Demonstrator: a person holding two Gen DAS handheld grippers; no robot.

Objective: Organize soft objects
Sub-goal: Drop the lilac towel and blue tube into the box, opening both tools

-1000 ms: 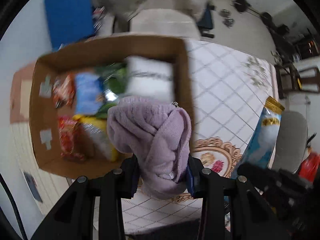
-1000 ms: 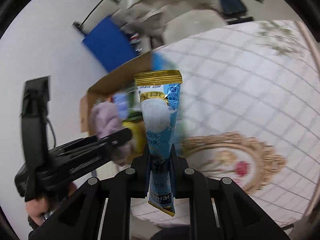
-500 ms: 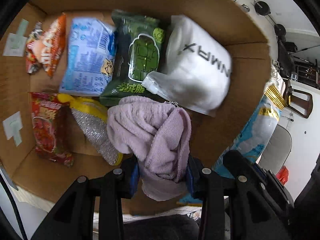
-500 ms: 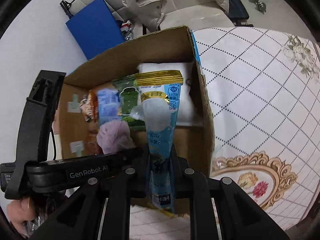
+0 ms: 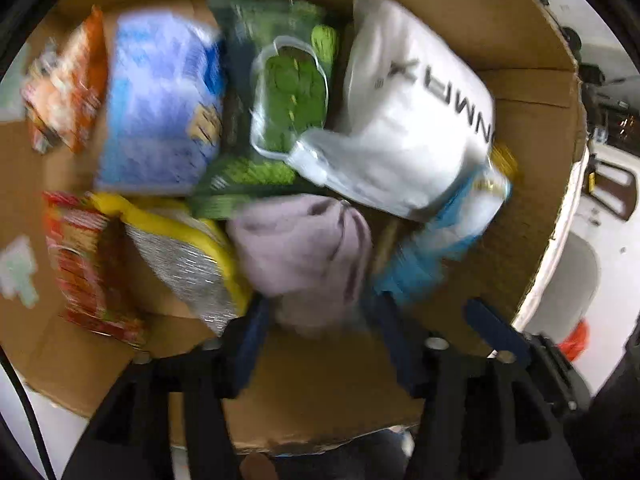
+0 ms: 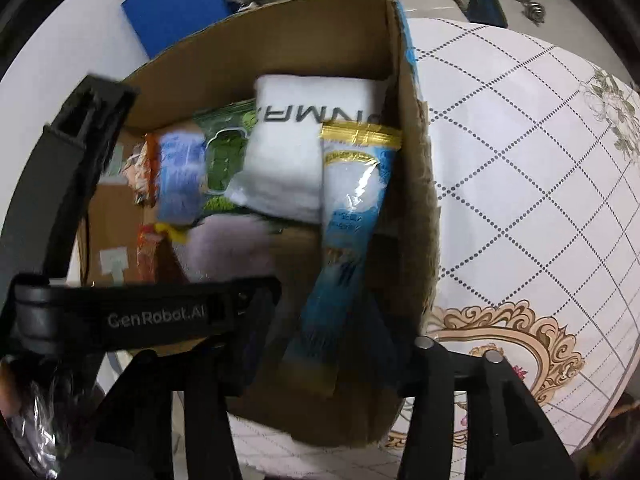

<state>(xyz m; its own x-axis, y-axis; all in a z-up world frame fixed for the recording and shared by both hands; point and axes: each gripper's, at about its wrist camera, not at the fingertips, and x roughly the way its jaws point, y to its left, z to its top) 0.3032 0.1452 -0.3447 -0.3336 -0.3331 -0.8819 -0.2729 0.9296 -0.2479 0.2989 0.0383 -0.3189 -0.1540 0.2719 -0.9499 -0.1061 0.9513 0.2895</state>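
Both grippers are now letting go over the cardboard box (image 6: pixel 412 168), where half a second ago each was clamping its load. The left gripper (image 5: pixel 316 320) is spreading its jaws, and the lilac cloth (image 5: pixel 300 248) is dropping among the snack packets beside the white bundle (image 5: pixel 408 120). The right gripper (image 6: pixel 320 344) is spreading its jaws too; the blue pouch (image 6: pixel 352 208) is sliding down against the box's right wall. Both soft items are landing inside, so this placement looks nearly finished.
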